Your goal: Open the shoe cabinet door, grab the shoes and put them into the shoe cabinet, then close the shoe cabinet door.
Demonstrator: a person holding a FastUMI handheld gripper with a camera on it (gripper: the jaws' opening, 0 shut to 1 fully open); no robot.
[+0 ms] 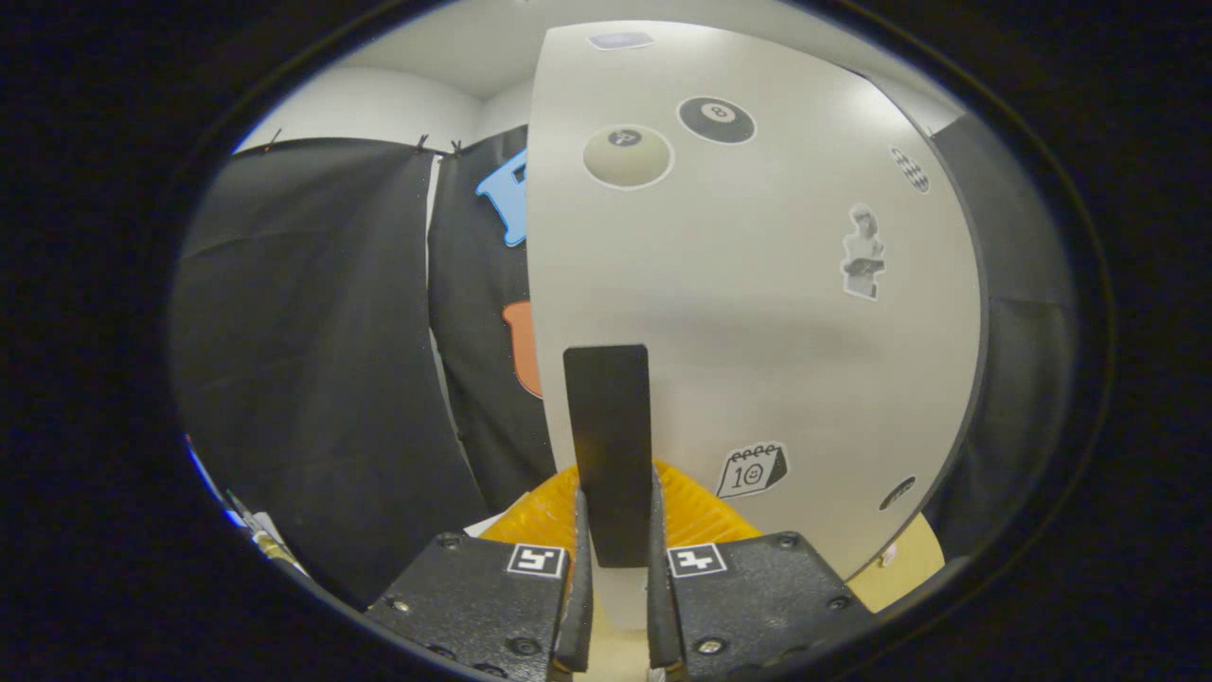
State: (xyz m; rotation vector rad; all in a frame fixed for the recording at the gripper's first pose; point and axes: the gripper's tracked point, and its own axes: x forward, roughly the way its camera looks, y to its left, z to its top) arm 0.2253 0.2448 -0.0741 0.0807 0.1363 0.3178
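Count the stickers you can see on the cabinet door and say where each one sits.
7 on the door: top edge, pale ball, eight-ball, chequered, figure, calendar, dark oval. Others may be hidden. The tool grips the handle.

The gripper (614, 545) is clamped on the black handle (607, 445) of the white, stickered cabinet door (757, 313).

Claw (615, 530), textured housings, square coded markers, round screws

The handle (607, 445) stands between the fingers of the gripper (615, 559), seemingly clamped, fronting the cabinet door (757, 313); booth wall (322, 332) lies left.
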